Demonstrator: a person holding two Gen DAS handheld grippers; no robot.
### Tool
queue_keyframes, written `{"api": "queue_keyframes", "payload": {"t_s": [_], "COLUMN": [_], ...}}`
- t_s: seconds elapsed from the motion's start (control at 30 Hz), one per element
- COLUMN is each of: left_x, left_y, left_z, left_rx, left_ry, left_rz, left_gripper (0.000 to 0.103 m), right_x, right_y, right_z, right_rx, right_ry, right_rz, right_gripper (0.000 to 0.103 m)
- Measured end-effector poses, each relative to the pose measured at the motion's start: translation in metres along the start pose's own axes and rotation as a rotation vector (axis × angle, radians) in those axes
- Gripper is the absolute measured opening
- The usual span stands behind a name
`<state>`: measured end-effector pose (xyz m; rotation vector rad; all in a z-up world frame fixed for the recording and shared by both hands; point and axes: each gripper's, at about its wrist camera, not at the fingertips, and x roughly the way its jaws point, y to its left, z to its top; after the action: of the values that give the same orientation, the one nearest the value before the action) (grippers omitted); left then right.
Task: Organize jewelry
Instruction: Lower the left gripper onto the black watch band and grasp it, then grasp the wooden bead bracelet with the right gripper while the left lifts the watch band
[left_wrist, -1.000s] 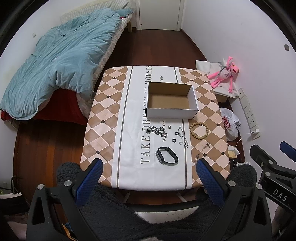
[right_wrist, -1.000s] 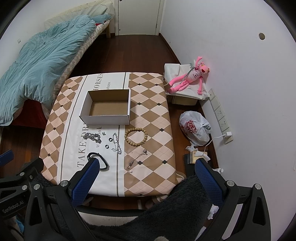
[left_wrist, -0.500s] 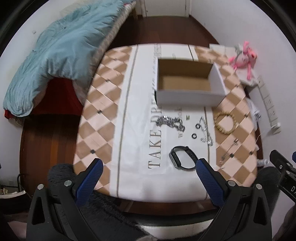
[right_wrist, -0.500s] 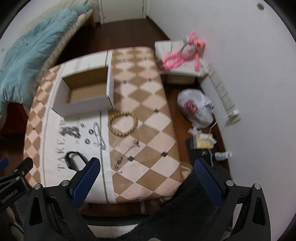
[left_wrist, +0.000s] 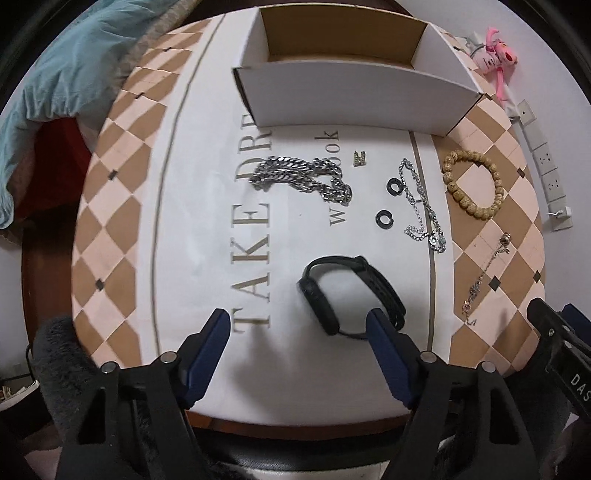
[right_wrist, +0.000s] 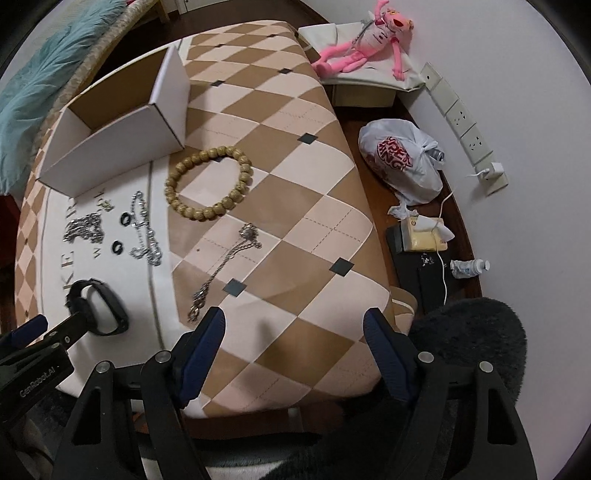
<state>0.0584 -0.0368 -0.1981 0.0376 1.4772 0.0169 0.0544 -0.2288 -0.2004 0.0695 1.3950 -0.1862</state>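
Note:
The jewelry lies on a checked tablecloth (left_wrist: 122, 206) in front of an empty white cardboard box (left_wrist: 354, 92). It includes a heavy silver chain (left_wrist: 299, 177), two black rings (left_wrist: 394, 185), a thin silver chain (left_wrist: 421, 199), a wooden bead bracelet (left_wrist: 472, 184), a fine necklace (right_wrist: 225, 266) and a black wristband (left_wrist: 351, 291). My left gripper (left_wrist: 299, 325) hangs over the table's near edge. Its jaws are closing with nothing between them, and its right finger overlaps the wristband in the picture. My right gripper (right_wrist: 293, 325) points down near the fine necklace's end, its jaws also closing on nothing.
A bed with a blue quilt (left_wrist: 55, 74) stands to the left. On the floor to the right lie a pink plush toy (right_wrist: 365, 40), a white plastic bag (right_wrist: 402, 166), a cable and small clutter by the wall sockets (right_wrist: 465, 122). Dark fleece sleeves sit behind both grippers.
Both grippers have dropped toward the table, so the jewelry and box look much larger. The jaws of both have narrowed from wide open.

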Motion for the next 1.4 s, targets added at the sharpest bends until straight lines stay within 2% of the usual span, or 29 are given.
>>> {"api": "queue_keyframes", "payload": {"t_s": [0.03,0.17,0.3,0.37,0.47,0.53,0.73,0.97,1.03,1.07,1.13,1.17,1.33,1.4], "left_x": [0.003,0.014,0.026,0.028,0.031,0.032,0.026,0.021,0.024,0.023,0.027,0.028,0.015,0.006], "left_y": [-0.001,-0.001,0.0,0.001,0.005,0.011,0.037,0.058,0.061,0.058,0.061,0.058,0.046,0.046], "left_z": [0.001,0.005,0.009,0.012,0.018,0.022,0.048,0.072,0.075,0.077,0.086,0.087,0.075,0.073], "left_rx": [0.001,0.007,0.003,0.009,0.018,0.012,0.012,0.02,0.026,0.029,0.03,0.032,0.036,0.036], "left_ry": [0.005,0.024,0.045,0.018,0.004,-0.003,-0.065,-0.101,-0.102,-0.102,-0.099,-0.1,-0.116,-0.128], "left_rz": [-0.002,-0.025,-0.064,-0.068,-0.071,-0.077,-0.034,0.009,0.013,0.016,0.013,0.013,-0.004,-0.02], "left_gripper": [0.073,0.058,0.034,0.022,0.01,0.01,0.01,0.01,0.01,0.01,0.01,0.01,0.01,0.01], "right_x": [0.003,0.012,0.016,0.016,0.014,0.01,0.012,0.044,0.054,0.054,0.053,0.051,0.044,0.029], "right_y": [0.0,0.002,0.004,0.006,0.007,0.008,0.011,0.023,0.029,0.032,0.039,0.042,0.043,0.042], "right_z": [0.0,0.003,0.007,0.009,0.014,0.023,0.057,0.09,0.092,0.092,0.091,0.091,0.083,0.079], "right_rx": [0.002,0.003,-0.004,-0.007,-0.002,0.013,0.065,0.096,0.073,0.057,0.027,0.014,0.013,0.015], "right_ry": [0.005,0.02,0.028,0.032,0.027,0.011,-0.035,-0.048,-0.023,-0.039,-0.048,-0.051,-0.035,-0.061], "right_rz": [-0.001,-0.003,-0.002,-0.001,0.015,0.036,0.087,0.046,0.034,0.02,0.021,0.023,0.086,0.124], "right_gripper": [0.078,0.077,0.077,0.077,0.077,0.076,0.069,0.066,0.048,0.044,0.021,0.012,0.01,0.009]}}
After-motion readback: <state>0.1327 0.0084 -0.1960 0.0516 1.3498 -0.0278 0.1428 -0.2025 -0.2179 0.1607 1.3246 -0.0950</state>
